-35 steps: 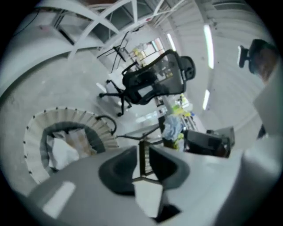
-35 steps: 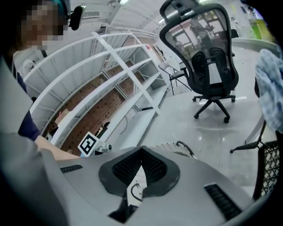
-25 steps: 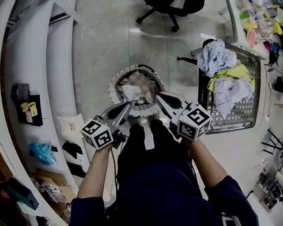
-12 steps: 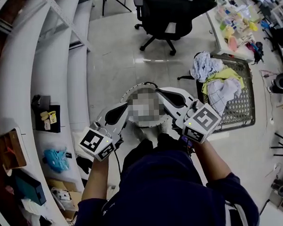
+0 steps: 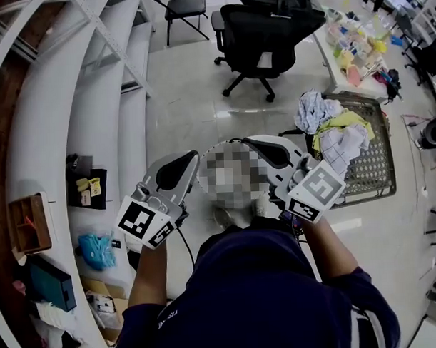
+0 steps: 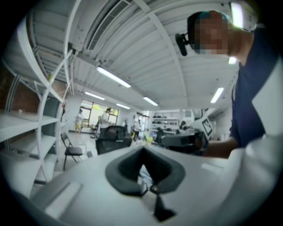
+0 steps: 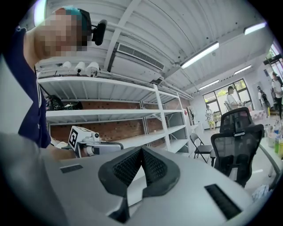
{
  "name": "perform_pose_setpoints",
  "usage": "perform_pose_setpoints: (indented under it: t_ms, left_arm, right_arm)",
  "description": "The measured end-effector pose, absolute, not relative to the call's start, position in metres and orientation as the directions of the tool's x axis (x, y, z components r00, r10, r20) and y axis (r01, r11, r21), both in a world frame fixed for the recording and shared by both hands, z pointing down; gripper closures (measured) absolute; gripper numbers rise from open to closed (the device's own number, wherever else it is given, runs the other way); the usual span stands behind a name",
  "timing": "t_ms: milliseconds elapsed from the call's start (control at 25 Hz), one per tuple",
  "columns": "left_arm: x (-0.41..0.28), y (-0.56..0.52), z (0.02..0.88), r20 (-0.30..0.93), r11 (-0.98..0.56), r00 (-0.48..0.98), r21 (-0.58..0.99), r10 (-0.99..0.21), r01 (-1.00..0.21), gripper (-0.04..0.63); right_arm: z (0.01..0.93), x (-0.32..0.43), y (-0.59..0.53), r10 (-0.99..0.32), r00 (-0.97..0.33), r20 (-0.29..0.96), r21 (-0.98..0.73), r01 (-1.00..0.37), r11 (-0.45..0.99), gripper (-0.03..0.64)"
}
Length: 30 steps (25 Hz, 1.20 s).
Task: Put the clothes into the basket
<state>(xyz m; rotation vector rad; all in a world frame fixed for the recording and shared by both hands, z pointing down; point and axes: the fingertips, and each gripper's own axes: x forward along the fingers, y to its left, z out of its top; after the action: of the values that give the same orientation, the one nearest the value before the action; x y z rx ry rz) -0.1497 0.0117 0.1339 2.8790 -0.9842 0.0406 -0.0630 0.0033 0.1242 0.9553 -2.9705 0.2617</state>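
Note:
Both grippers are held high in front of my chest, level and side by side. My left gripper (image 5: pixel 195 160) is shut with nothing between its pads (image 6: pixel 142 153). The right gripper (image 5: pixel 250 142) is shut too and empty (image 7: pixel 141 150). Below and between them only a stretch of the round floor basket's rim (image 5: pixel 220 144) shows; a blurred patch hides its inside. More clothes lie heaped on a wire mesh basket (image 5: pixel 375 168) at the right: a light blue piece (image 5: pixel 312 109), a yellow one (image 5: pixel 348 119) and a white checked one (image 5: pixel 342 145).
White shelving (image 5: pixel 94 103) curves along the left with boxes and small items. A black office chair (image 5: pixel 266 32) and a folding chair (image 5: pixel 182 5) stand beyond the basket. A table with bottles (image 5: pixel 356 43) is at the upper right. People stand far off by the windows.
Both grippers have risen from the round basket, where they reached in among the clothes, up to chest height. Both rolled on the way and came up empty.

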Motion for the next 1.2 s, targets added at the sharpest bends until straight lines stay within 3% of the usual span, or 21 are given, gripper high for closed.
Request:
perform_pose_setpoints:
  t_ms: [1200]
  left_arm:
    - [-0.137, -0.009, 0.135, 0.055, -0.772, 0.776, 0.083, -0.628, -0.631, 0.592]
  right_arm:
    - [0.122, -0.067, -0.004, -0.534, -0.839, 0.109, -0.119, -0.544, 0.831, 0.611]
